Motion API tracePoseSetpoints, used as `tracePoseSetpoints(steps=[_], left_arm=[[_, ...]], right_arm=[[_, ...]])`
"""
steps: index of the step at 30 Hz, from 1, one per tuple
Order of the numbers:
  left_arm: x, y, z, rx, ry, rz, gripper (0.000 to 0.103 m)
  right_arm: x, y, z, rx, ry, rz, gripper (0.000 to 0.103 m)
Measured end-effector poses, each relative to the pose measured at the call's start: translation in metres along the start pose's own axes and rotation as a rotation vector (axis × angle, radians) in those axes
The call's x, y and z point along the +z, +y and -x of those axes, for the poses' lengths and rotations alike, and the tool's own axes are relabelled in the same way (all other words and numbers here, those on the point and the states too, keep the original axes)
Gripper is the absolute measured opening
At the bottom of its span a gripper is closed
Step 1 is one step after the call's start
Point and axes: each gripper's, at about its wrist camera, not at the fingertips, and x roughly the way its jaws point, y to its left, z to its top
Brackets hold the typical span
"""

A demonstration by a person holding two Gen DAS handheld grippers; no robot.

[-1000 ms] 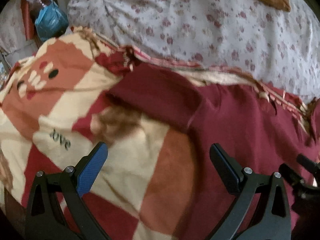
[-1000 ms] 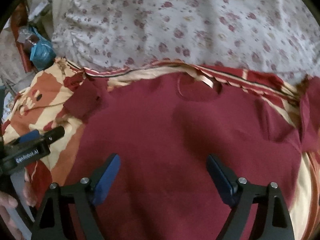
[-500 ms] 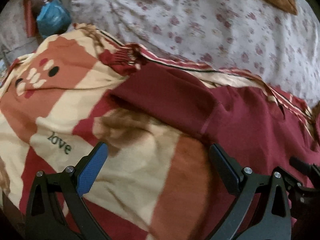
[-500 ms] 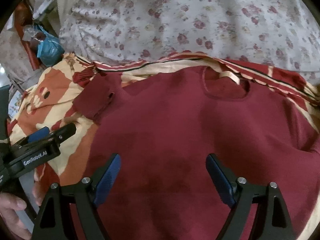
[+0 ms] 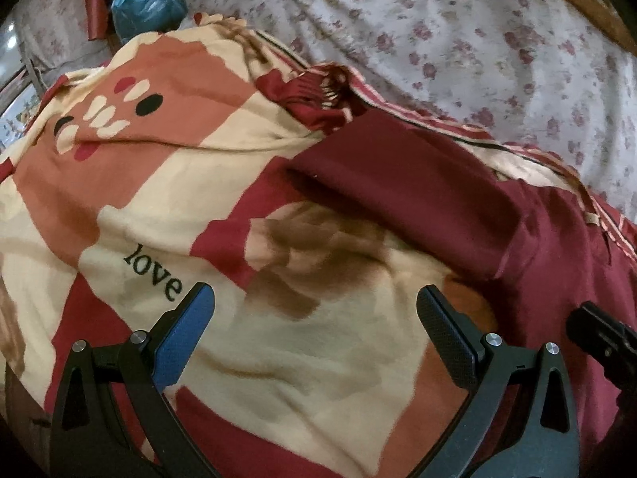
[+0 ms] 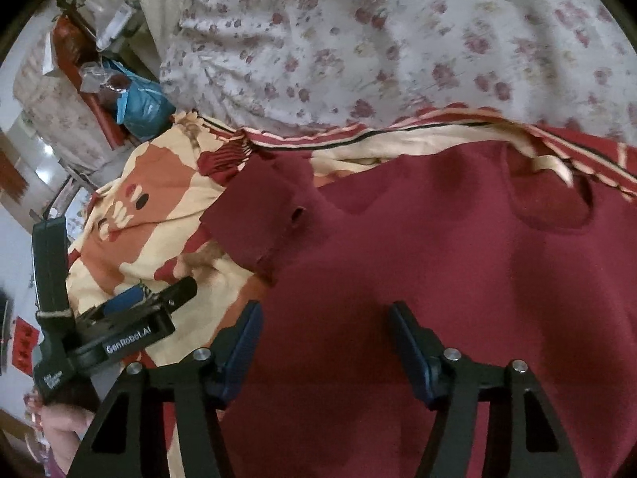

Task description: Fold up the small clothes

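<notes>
A dark red short-sleeved shirt (image 6: 438,263) lies flat on a patterned blanket, collar at the far side. Its left sleeve (image 5: 398,191) sticks out over the blanket and also shows in the right wrist view (image 6: 254,219). My left gripper (image 5: 314,318) is open and empty above the blanket, just short of that sleeve. My right gripper (image 6: 324,330) is open and empty over the shirt's lower body. The left gripper also shows in the right wrist view (image 6: 151,298), at the left beside the shirt.
The cream, orange and red blanket (image 5: 159,199) with the word "love" covers the near bed. A floral sheet (image 6: 378,47) lies beyond it. A blue bag (image 5: 147,0) and clutter sit at the far left, off the bed.
Both grippers have shifted left. The left one now hangs over the blanket in front of the sleeve; the right one has narrowed a little but stays open.
</notes>
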Motion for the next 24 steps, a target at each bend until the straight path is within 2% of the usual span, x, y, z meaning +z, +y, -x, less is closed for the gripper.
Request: tracePoseSetpoints(steps=[5,8,10,13,14,15,17,18,21,24], left_arm=[[0.004,0.013,-0.003,-0.002,0.001,0.033,0.102],[0.006,0.020,-0.006,0.002,0.006,0.060,0.102],[0.007,0.025,-0.008,0.000,0.012,0.082,0.102],[0.011,0.026,-0.012,-0.004,0.024,0.097,0.102],[0.013,0.025,-0.012,-0.002,0.022,0.096,0.102],[0.014,0.025,-0.012,0.003,0.019,0.094,0.102],[0.016,0.024,-0.012,0.015,0.010,0.093,0.102],[0.017,0.025,-0.012,0.021,0.005,0.098,0.102],[0.018,0.029,-0.012,0.020,0.007,0.123,0.102],[0.019,0.030,-0.010,0.016,-0.001,0.135,0.102]], right_arm=[[0.015,0.012,-0.026,0.072,0.013,-0.007,0.061],[0.024,0.018,-0.043,0.091,0.023,0.006,0.050],[0.030,0.022,-0.055,0.102,0.037,0.007,0.049],[0.040,0.029,-0.077,0.103,0.059,0.005,0.041],[0.043,0.030,-0.085,0.097,0.064,0.001,0.034],[0.046,0.032,-0.092,0.092,0.072,0.003,0.022],[0.050,0.037,-0.100,0.069,0.073,0.024,0.012],[0.052,0.040,-0.100,0.053,0.067,0.038,0.007],[0.057,0.044,-0.081,0.047,0.025,0.075,0.005],[0.066,0.043,-0.037,0.056,-0.052,0.100,0.005]])
